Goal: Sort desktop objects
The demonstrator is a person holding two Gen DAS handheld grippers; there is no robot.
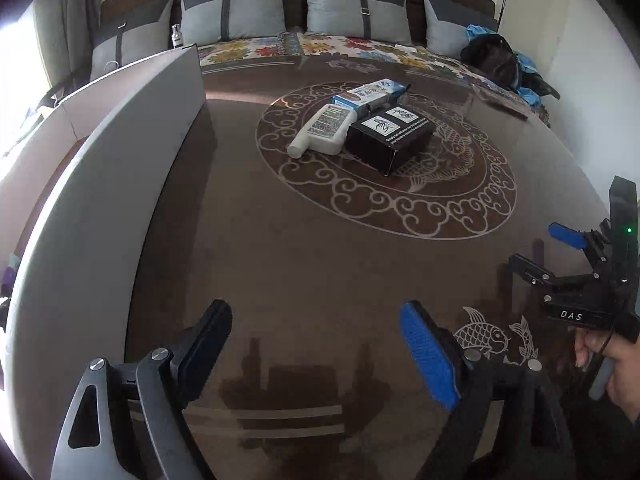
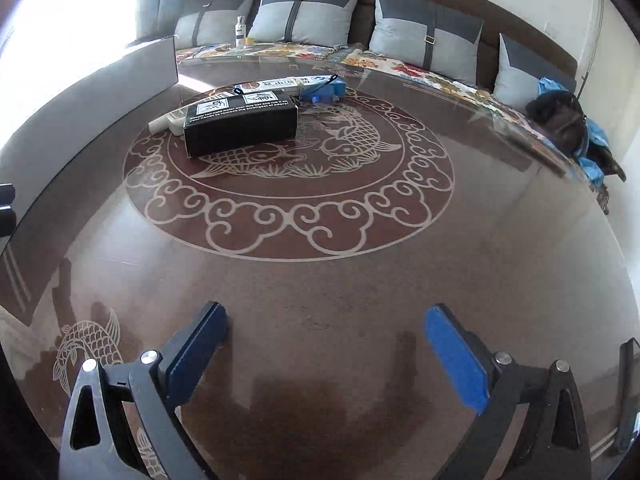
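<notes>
Blue-padded left tongs [image 1: 316, 354] and right tongs [image 2: 326, 354] gape empty; only left view shows hand [image 1: 616, 364].

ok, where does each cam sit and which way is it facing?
Left wrist: on the left claw, angled down across the table at the black box; its open fingers, the right claw and a hand show.
Right wrist: on the right claw, same heading; only its open fingers show.
Shared: box, white bottle, blue-and-white carton, sofa cushions.
</notes>
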